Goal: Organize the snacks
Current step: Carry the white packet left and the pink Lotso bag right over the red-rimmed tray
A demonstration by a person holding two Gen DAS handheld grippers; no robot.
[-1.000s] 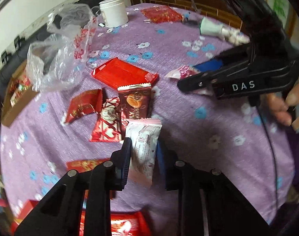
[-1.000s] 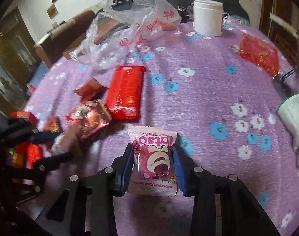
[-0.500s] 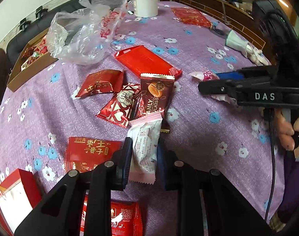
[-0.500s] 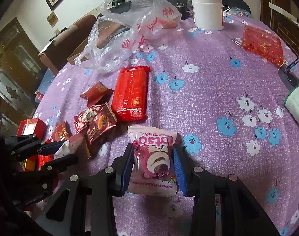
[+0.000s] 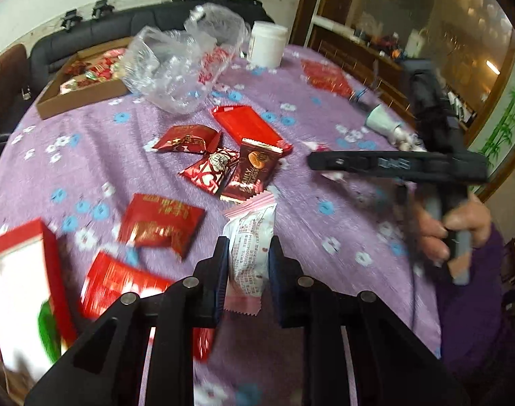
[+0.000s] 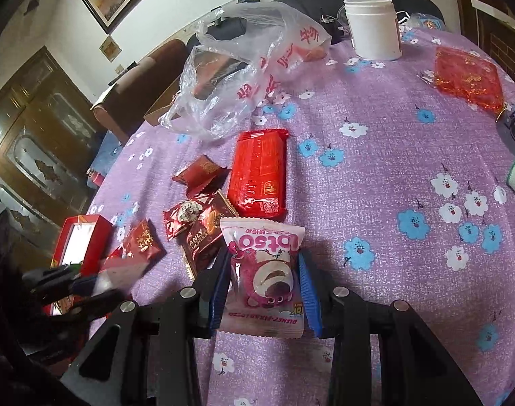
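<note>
The left gripper is clamping a white-and-pink snack packet between its pads, the packet standing upright above the purple flowered table, clear of the cloth. The right gripper is gripping a pink bear-print snack packet, its blue pads pressing both sides of the wrapper, just above the near part of the table. In the left wrist view a hand is squeezing the right gripper's handle at the right edge of the table.

Loose snacks are lying in a cluster toward the middle of the table: a long red packet, a brown wafer packet partly overlapping a red-and-white packet, and a small dark red packet beside them. Nearer the left edge, a red packet with gold writing is lying flat, and a red-and-white box is sitting close to that edge.

Toward the far edge, a crumpled clear plastic bag is slumping beside a white jar. A cardboard tray holding more snacks is sitting at the far left corner. A red foil pouch is lying near the far right edge.
</note>
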